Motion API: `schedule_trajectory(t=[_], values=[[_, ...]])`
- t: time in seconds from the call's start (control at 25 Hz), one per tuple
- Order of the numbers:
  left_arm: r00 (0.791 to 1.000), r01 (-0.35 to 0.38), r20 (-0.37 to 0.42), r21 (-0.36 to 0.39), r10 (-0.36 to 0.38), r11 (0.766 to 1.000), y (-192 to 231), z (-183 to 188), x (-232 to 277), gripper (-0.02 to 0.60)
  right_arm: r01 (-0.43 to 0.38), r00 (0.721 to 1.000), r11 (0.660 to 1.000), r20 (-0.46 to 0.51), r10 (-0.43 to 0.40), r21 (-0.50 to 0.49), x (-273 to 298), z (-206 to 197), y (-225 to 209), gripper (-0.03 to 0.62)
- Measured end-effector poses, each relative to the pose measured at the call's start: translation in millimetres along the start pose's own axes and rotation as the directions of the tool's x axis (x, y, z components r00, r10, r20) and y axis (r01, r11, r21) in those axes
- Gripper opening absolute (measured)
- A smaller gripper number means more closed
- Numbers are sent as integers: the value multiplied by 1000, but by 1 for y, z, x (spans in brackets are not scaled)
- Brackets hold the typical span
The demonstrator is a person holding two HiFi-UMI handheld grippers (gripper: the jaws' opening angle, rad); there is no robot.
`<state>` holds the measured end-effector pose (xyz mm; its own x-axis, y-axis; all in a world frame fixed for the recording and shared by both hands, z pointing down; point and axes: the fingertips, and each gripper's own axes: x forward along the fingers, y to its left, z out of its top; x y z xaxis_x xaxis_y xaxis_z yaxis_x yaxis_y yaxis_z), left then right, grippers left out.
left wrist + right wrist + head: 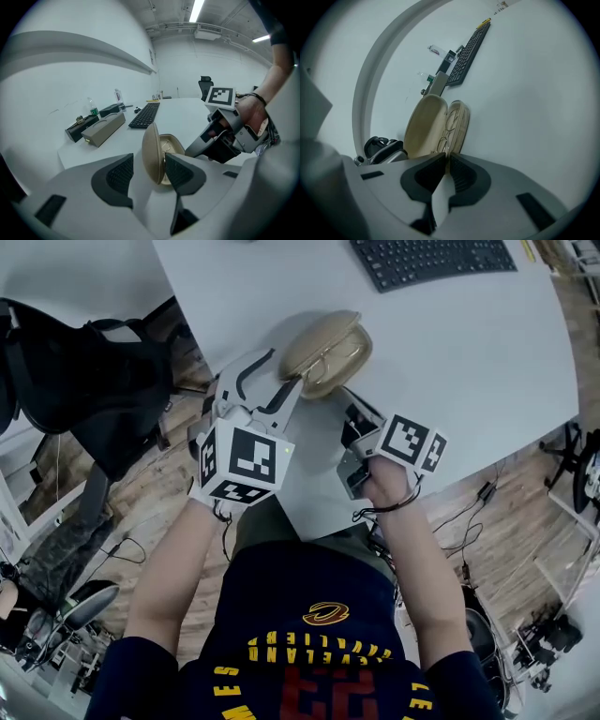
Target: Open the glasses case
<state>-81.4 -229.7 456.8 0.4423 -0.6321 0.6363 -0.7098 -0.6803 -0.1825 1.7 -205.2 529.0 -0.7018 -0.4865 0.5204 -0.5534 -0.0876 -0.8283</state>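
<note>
Case: the glasses case (323, 352) is seen open on the table (469, 362), just ahead of both grippers' tips, with glasses (451, 124) lying inside
Left gripper (150, 161): the jaws are held wide, with the upright lid (152, 150) standing between them, close against the right pad (180, 171)
Right gripper (446, 159): the jaws are drawn narrow and appear pinched on the near rim of the lower half
Step judged: the lid is to be laid fully back
Done well: the lower half is best pinned down while the lid is pushed gently from inside, so the hinge is not strained
</note>
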Motion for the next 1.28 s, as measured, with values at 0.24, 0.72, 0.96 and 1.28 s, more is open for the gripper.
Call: schedule_trajectory(t=[0.24,0.72,0.96,1.28], values=[[1000,-11,-7,2,11,1000,3,-1,-4,224,27,1000,1000,-2,-27,0,-20,-16,-10,43],[994,-21,-106,10,21,1000,7,-35,5,224,50,999,999,-20,-50,-13,-54,-35,-22,41],[991,-2,-135,-26,-1,1000,-2,-50,5,224,44,999,999,-29,-45,-18,-69,-43,-22,41],[981,-13,-194,-42,4,999,0,-75,7,215,69,997,997,-28,-70,-28,-76,-50,-27,38]])
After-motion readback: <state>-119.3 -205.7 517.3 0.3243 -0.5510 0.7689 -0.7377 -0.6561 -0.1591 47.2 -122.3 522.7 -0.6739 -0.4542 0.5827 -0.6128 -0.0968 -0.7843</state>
